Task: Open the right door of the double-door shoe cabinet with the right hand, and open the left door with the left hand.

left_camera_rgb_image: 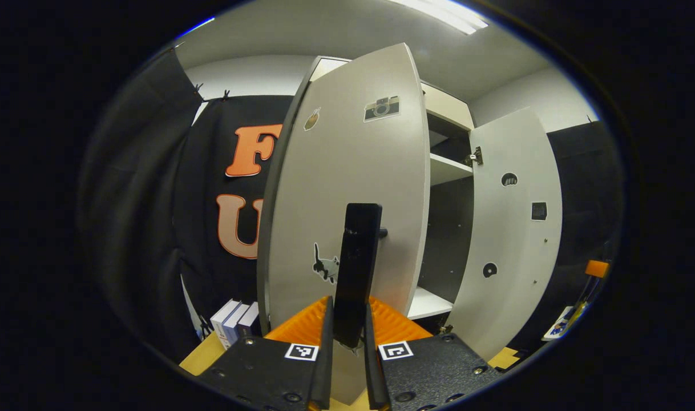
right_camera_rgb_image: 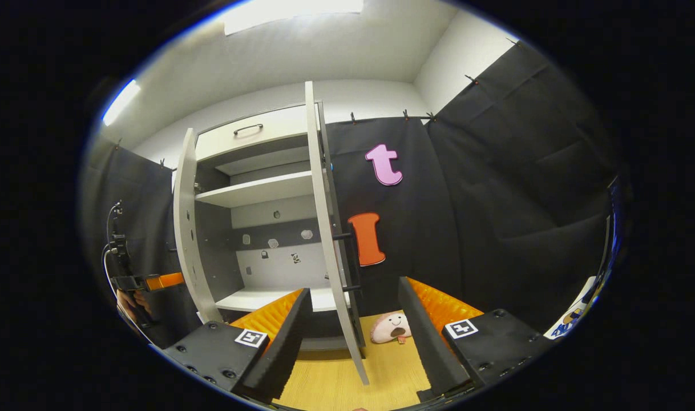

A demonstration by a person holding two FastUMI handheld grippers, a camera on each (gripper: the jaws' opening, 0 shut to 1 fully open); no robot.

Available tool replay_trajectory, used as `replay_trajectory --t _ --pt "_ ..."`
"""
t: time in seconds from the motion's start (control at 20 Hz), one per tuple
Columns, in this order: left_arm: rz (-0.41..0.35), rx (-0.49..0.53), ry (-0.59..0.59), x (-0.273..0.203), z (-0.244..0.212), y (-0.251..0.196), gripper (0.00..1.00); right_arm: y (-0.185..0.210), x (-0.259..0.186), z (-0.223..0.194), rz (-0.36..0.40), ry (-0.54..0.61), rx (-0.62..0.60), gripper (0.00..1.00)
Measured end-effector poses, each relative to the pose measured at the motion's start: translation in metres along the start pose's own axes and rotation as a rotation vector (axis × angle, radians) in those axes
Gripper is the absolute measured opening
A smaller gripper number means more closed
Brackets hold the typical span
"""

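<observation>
The shoe cabinet (right_camera_rgb_image: 250, 194) stands with both pale doors swung out, its shelves in sight. In the left gripper view, my left gripper (left_camera_rgb_image: 348, 302) is shut on the black bar handle (left_camera_rgb_image: 357, 257) of the left door (left_camera_rgb_image: 347, 171), which carries stickers. The right door (left_camera_rgb_image: 513, 228) hangs open beyond it. In the right gripper view, my right gripper (right_camera_rgb_image: 353, 285) is open, and the right door's edge (right_camera_rgb_image: 324, 228) and its black handle (right_camera_rgb_image: 353, 262) stand between the spread fingers without touching them. The left gripper (right_camera_rgb_image: 153, 281), held by a hand (right_camera_rgb_image: 132, 305), sits by the left door (right_camera_rgb_image: 185, 228).
A round plush toy (right_camera_rgb_image: 390, 328) lies on the wooden floor (right_camera_rgb_image: 336, 382) beside the right door. Several books (left_camera_rgb_image: 233, 319) stand at the cabinet's left foot. Black cloth walls close in on both sides.
</observation>
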State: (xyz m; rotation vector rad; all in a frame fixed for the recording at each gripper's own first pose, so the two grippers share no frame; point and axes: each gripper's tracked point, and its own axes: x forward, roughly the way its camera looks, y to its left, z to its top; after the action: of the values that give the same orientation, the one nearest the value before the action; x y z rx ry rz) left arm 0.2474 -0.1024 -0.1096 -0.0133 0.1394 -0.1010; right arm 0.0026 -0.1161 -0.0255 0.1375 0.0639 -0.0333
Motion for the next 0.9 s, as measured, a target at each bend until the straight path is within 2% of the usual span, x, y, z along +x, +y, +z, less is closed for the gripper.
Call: replay_trajectory --t 0.2,0.3,0.55,0.9 --pt "0.080 -0.002 -0.034 -0.002 0.004 0.011 0.24 -0.003 -0.002 -0.002 -0.007 0.000 -0.026 0.97" --pt "0.097 0.020 -0.047 -0.002 0.009 0.017 0.19 0.001 -0.002 -0.003 0.004 0.003 -0.019 0.98" --pt "0.052 0.058 -0.059 -0.006 0.011 0.026 0.09 0.013 -0.002 -0.006 0.025 0.011 -0.006 0.97" --pt "0.073 0.081 -0.083 -0.009 0.013 0.034 0.06 0.031 -0.003 -0.008 0.047 0.021 0.002 0.97"
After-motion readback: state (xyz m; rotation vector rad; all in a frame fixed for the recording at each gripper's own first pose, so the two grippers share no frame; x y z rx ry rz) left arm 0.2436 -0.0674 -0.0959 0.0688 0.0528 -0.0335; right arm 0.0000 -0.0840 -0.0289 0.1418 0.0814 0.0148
